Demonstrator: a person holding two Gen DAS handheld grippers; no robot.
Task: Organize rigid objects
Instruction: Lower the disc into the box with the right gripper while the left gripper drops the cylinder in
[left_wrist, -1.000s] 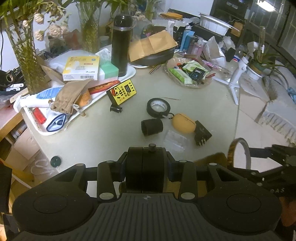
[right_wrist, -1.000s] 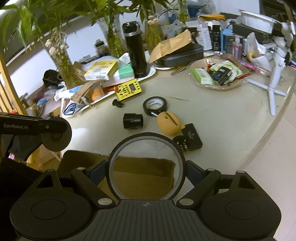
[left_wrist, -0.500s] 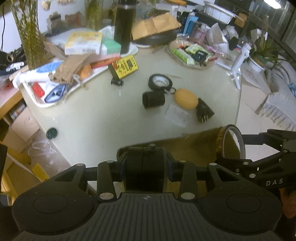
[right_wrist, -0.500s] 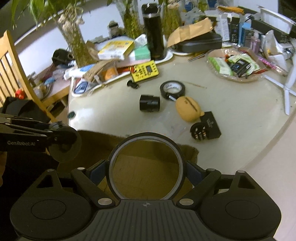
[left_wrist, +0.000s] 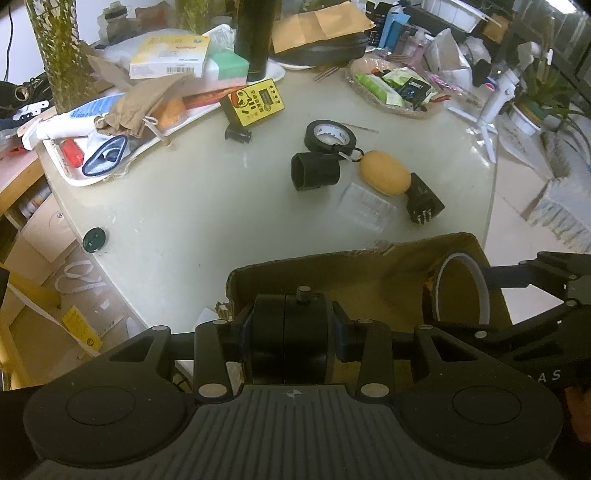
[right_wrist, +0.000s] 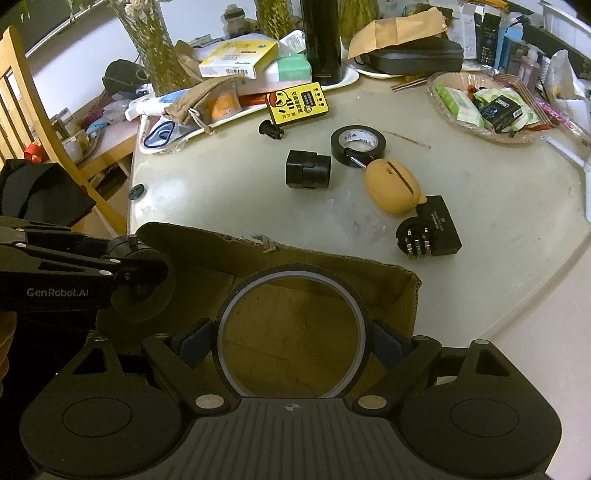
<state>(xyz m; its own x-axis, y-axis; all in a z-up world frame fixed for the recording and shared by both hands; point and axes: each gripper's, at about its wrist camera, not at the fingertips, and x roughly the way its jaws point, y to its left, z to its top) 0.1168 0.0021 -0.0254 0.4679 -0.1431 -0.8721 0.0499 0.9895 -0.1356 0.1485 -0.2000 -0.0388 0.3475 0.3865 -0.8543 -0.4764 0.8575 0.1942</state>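
Observation:
My left gripper (left_wrist: 291, 345) is shut on a black round knobbed part (left_wrist: 291, 321), held over the near left corner of an open cardboard box (left_wrist: 332, 258). In the right wrist view that same black part (right_wrist: 142, 291) shows at the left, above the box's rim (right_wrist: 314, 254). My right gripper (right_wrist: 291, 332) is shut on a wide dark tape ring (right_wrist: 291, 268), gripped at both sides above the box's inside. The ring (left_wrist: 482, 284) also shows at the right in the left wrist view. Both grippers point steeply down.
On the pale table (left_wrist: 184, 192) beyond the box lie a black tape roll (left_wrist: 330, 134), a black cylinder (left_wrist: 314, 171), a tan pouch (left_wrist: 386, 177), a black plug adapter (left_wrist: 424, 205), a clear case (left_wrist: 367, 206) and a yellow card device (left_wrist: 256, 101). A cluttered tray (left_wrist: 74, 177) stands at far left, a basket (left_wrist: 399, 110) at far right.
Both grippers have sunk toward the cardboard box, which now fills more of each view. Each grip is unchanged.

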